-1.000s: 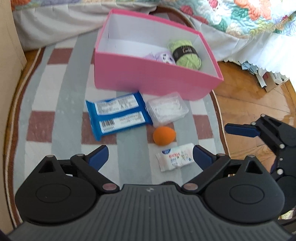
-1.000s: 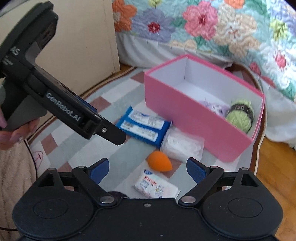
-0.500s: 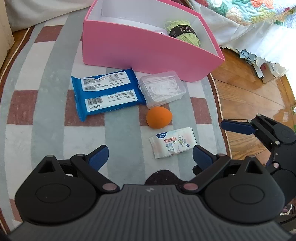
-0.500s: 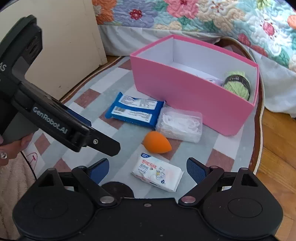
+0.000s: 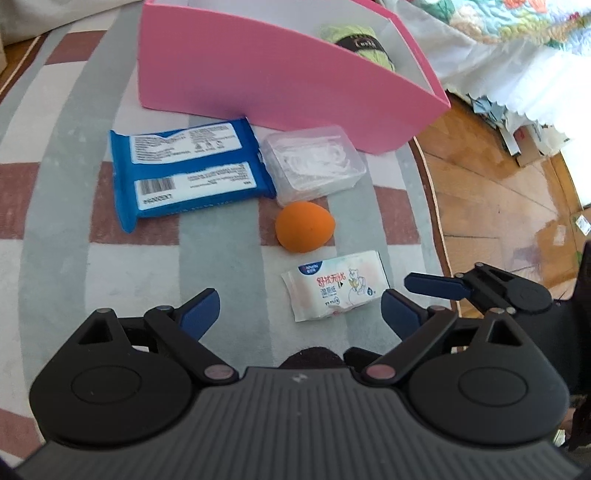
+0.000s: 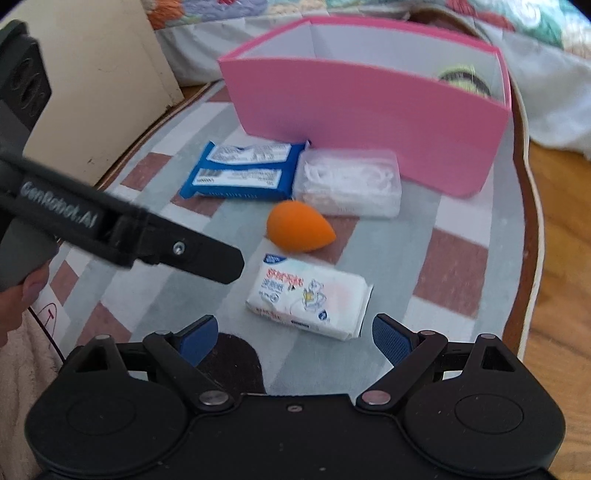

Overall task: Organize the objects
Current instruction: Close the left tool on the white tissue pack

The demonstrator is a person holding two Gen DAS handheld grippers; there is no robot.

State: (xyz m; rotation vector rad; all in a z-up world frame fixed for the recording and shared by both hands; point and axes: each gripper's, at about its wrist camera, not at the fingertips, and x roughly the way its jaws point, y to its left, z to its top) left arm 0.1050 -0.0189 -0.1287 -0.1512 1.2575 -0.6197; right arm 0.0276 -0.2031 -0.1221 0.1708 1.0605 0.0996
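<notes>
On the striped rug (image 5: 74,258) lie a blue wipes pack (image 5: 188,173), a clear box of white picks (image 5: 314,162), an orange egg-shaped sponge (image 5: 304,227) and a small white tissue pack (image 5: 334,286). Behind them stands an open pink box (image 5: 280,74) with green yarn (image 5: 362,44) inside. My left gripper (image 5: 299,314) hovers low over the rug, its jaws wide and closing; the tissue pack lies just ahead between the fingertips, untouched. My right gripper (image 6: 294,339) is open just short of the same tissue pack (image 6: 308,295), beside the sponge (image 6: 299,229).
Bare wooden floor (image 5: 498,206) begins past the rug's right edge. A bed with a floral quilt (image 5: 517,22) stands behind the box. A cream cabinet (image 6: 92,74) borders the rug on the left. A hand (image 6: 22,295) holds the left gripper's handle.
Both grippers have sunk toward the rug. The objects look larger and nearer, and the white tissue pack now sits close to both pairs of fingertips. The right view has rolled.
</notes>
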